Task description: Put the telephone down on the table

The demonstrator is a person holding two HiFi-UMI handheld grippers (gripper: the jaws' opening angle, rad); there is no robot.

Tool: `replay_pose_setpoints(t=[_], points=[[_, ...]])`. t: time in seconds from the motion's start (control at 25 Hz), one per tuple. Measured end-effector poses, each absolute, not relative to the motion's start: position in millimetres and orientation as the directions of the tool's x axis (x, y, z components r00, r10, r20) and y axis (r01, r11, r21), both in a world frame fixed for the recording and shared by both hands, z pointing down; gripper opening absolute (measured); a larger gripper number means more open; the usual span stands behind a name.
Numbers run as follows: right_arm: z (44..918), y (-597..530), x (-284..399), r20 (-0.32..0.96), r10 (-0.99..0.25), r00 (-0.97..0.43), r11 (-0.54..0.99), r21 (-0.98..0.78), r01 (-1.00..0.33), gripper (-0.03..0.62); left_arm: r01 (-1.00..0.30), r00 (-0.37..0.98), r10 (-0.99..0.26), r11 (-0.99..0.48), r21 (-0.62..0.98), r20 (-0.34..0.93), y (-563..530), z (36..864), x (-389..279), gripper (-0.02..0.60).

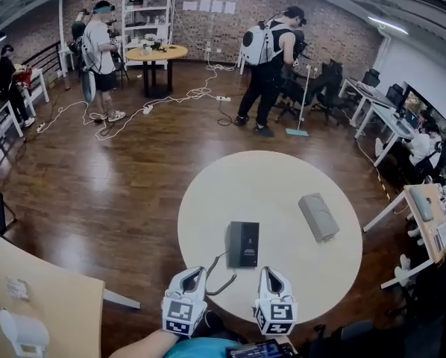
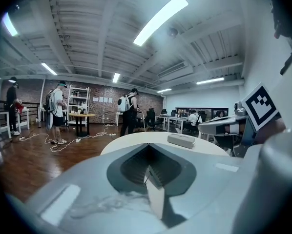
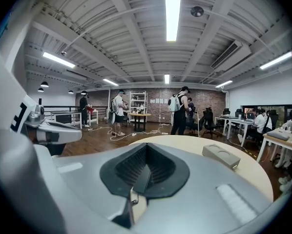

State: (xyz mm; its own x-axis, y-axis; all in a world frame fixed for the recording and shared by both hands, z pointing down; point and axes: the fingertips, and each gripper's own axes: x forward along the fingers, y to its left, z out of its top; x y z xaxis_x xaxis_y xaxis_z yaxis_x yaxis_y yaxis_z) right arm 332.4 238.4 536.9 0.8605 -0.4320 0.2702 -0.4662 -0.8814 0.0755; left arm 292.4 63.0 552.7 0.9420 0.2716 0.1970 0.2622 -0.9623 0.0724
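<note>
A wide room with a dark wooden floor (image 1: 118,192) and a brick back wall holds a pale round table (image 1: 283,185). On it lies the telephone (image 1: 244,243), a flat black slab resting on the tabletop with nothing gripping it. A thin cord (image 1: 221,278) curls away from the telephone's near left corner toward the table's edge. Just on the near side of the telephone, apart from it, hover the two grippers: the left gripper (image 1: 196,271) off its near left corner beside the cord, the right gripper (image 1: 268,271) off its near right corner. Each has its jaws clenched together with nothing between them, and the gripper views confirm it. To the right of the telephone and a little farther back, well apart from it, a grey box (image 1: 318,215) lies aslant on the same tabletop. Far beyond the telephone a person with a white backpack (image 1: 266,66) stands bent over a chair. Farther left another person (image 1: 100,58) stands by a small round wooden table (image 1: 157,53) and a white shelf (image 1: 148,13), with white cables (image 1: 171,99) trailing over the floor.
</note>
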Motion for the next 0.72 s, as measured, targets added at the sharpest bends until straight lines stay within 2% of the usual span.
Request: replay_pose_setpoints(t=[0.16,0.4,0.52,0.72], points=[[536.4,249.7,367.1,0.273,-0.45,0.85,-0.874,0.061,-0.482,-0.006,0.228,0.948,0.236,-0.972,0.061,0.212,66.3,549.2,318.1,0.012],[564.1,255.7,410.3,0.333,-0.545,0.769,-0.821,-0.03,-0.57,-0.006,0.215,0.941,0.221,-0.975,0.054,0.257,79.7,565.4,349.2,0.012],[589.7,255.7,428.1,0.394,-0.592,0.703,-0.787,-0.096,-0.609,0.05,0.198,0.934,0.2,-0.979,0.039,0.297,81.8,579.6,361.3,0.012],[627.1,256.7,458.0,0.47,-0.65,0.597,-0.734,-0.186,-0.653,0.091,0.169,0.923,0.163,-0.985,0.013,0.347,83.7,597.0,379.1,0.012]])
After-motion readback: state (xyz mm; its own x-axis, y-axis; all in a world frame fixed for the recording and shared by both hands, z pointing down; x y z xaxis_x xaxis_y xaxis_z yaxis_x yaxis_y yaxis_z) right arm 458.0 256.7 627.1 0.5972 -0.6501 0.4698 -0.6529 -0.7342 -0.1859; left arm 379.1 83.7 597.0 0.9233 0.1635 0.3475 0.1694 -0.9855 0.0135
